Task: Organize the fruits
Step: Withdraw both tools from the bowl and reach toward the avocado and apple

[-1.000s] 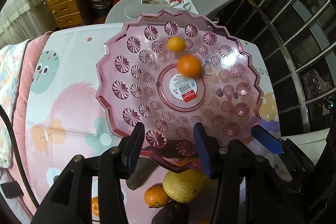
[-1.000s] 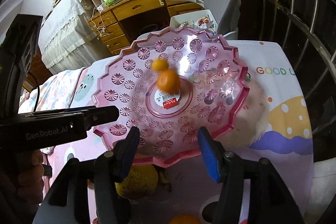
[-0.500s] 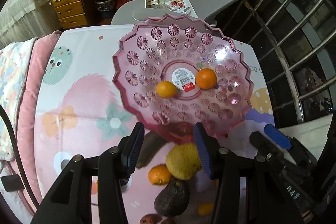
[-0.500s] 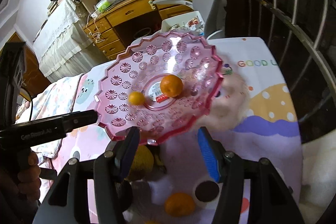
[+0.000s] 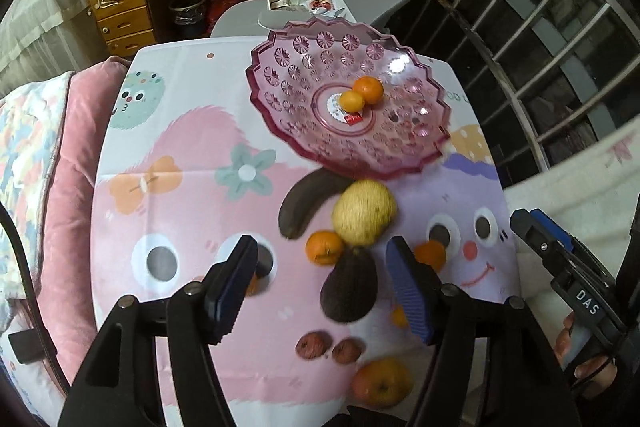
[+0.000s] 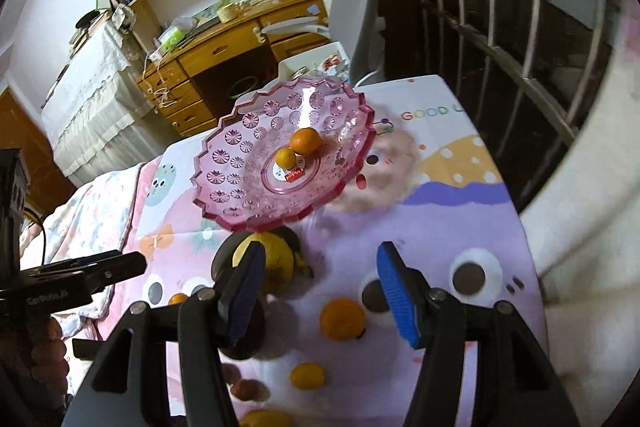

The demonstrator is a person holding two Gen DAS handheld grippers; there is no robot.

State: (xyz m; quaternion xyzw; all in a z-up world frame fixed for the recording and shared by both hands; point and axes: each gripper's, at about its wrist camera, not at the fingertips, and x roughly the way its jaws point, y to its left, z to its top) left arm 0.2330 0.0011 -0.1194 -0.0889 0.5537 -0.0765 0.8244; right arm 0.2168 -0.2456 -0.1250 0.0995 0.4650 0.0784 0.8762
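Both grippers, left gripper (image 5: 322, 283) and right gripper (image 6: 318, 289), spread wide, nothing held; pink plate (image 5: 280, 83) set at far table edge, two oranges (image 5: 362, 94) inside; remaining fruit (image 5: 362, 213) left loose beside it, awaiting pickup

fruit dish (image 5: 280, 125) overhanging banana (image 5: 304, 203), pear (image 5: 364, 213) crowding avocado (image 5: 352, 287)

Both hand-held tools are matte black plastic. The left gripper (image 5: 322, 283) carries two ribbed blue pads (image 5: 408, 291) on angular black arms, each joint pinned by a round silver screw. The right gripper (image 6: 320, 291) is built alike. White "DAS" lettering marks its side, and bare fingers (image 5: 592, 373) wrap the handle beneath.
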